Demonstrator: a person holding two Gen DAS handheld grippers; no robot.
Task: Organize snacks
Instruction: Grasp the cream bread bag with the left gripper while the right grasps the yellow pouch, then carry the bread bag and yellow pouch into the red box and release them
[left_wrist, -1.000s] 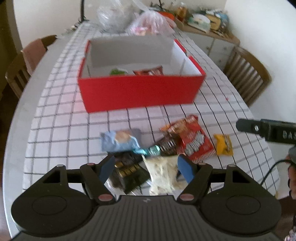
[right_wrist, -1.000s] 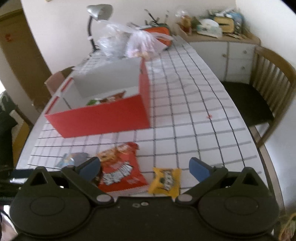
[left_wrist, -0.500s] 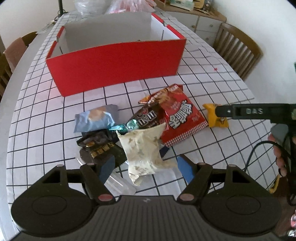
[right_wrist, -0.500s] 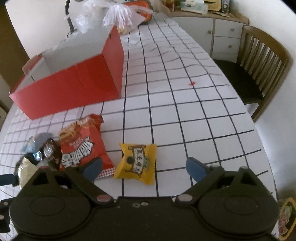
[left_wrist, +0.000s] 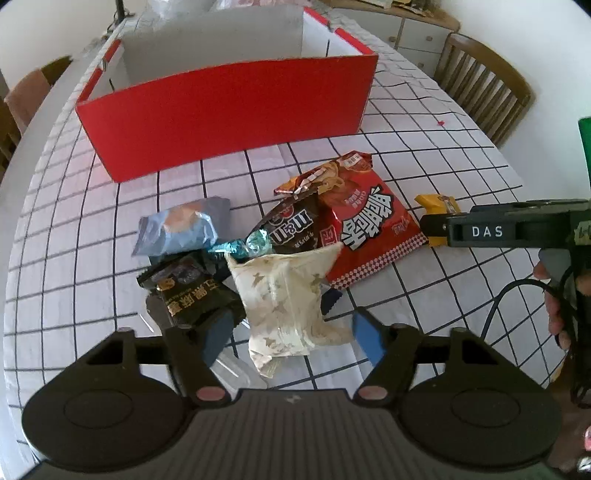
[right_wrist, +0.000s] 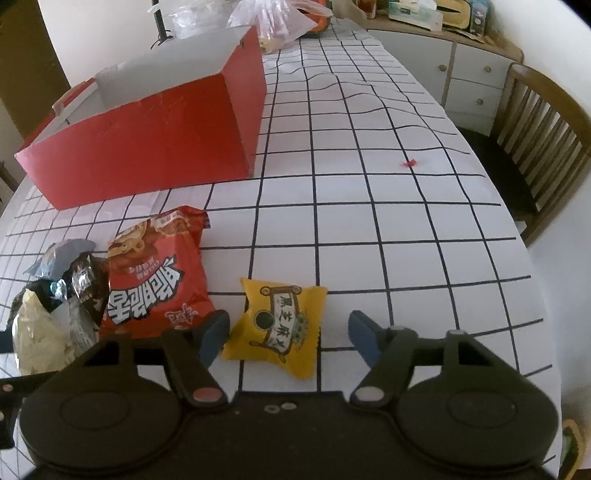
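Left gripper (left_wrist: 291, 334) wide open, jaws spread w/ the cream star-print packet (left_wrist: 286, 301) lying right between them, not pinched (gap visible on the right side, left side too close to call). Just off the left fingertip: black packet w/ gold lettering (left_wrist: 188, 291), overlapping the cream one's edge. Straight ahead of the jaws: brown M&M's bag (left_wrist: 291, 229) w/ a teal-wrapped candy (left_wrist: 240, 247) touching it, blue-grey pouch (left_wrist: 177, 230) ahead-left, big red noodle snack bag (left_wrist: 365, 225) ahead-right, partly over the M&M's bag. Further ahead, well past the pile: red box (left_wrist: 229, 110), open top, white inside, contents hidden from this angle. Right gripper (right_wrist: 288, 336) also wide open, nothing gripped, yellow sesame packet (right_wrist: 277, 326) sitting between the fingertips, nearer the left one (touching or not, can't tell). Red noodle bag just beyond that left fingertip, rest of the pile further left. All on a white grid-pattern tablecloth (right_wrist: 369, 229). Wooden chair (right_wrist: 543, 144) off to the right of the jaws, cabinet (right_wrist: 472, 81) far ahead-right.
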